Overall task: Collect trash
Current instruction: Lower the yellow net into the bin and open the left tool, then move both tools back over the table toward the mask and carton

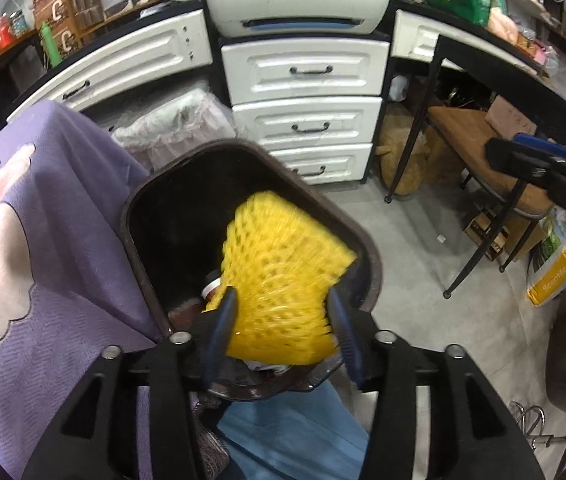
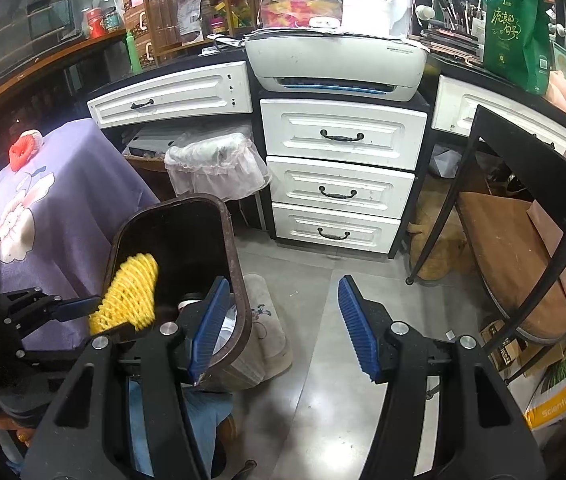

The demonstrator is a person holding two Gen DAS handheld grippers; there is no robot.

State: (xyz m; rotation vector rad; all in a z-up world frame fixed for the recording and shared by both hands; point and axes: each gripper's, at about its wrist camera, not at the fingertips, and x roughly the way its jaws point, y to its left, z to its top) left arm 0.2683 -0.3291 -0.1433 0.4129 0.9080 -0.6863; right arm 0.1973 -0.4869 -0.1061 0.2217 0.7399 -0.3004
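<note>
left tongs (image 1: pixel 283 312) tilted down over bin (image 1: pixel 367 256); parted round yellow net (image 1: pixel 279 272) | right tongs (image 2: pixel 283 320) wide, empty

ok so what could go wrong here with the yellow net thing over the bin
1. The yellow foam net is blurred between the left tongs, over the near edge of the dark bin. It might catch on the rim or drop outside.
2. The net could snag on the ridged blue pads and not fall free.
3. The right tongs stand open beside the bin's rim, so a careless move may knock it.
</note>
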